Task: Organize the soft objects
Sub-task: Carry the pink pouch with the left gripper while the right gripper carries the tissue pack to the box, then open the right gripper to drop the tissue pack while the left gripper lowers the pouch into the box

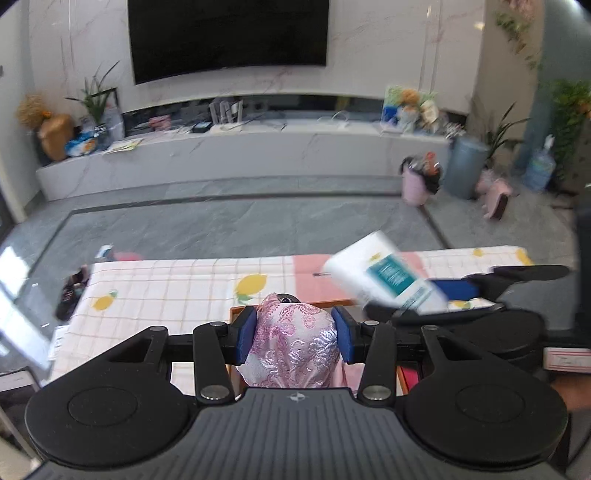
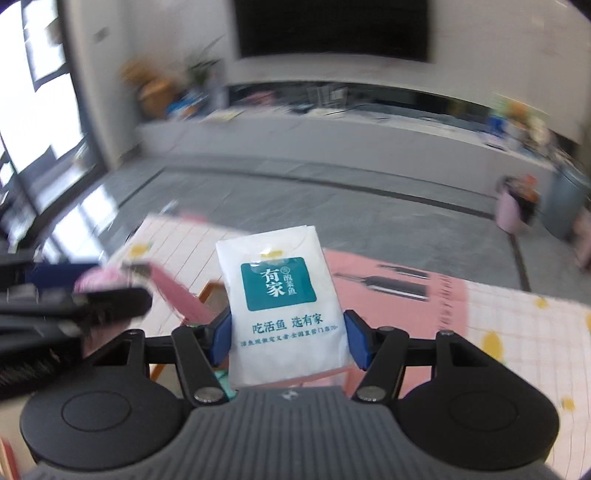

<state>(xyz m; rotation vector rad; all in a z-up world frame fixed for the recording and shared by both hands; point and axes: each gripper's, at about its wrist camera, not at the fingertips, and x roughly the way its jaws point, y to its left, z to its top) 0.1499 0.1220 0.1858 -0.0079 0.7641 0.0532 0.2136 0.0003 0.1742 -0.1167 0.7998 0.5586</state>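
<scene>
Over the lemon-print cloth (image 1: 166,284) — spread on a table before a grey tiled floor and a wall-hung TV (image 1: 229,35) — both grippers hang level. Left gripper (image 1: 297,334) pinches a pink brocade pouch (image 1: 293,343) above a wooden tray (image 1: 236,310). Right of it, the right gripper (image 2: 288,338) clamps a white tissue pack (image 2: 282,306) with a teal label — upright.
</scene>
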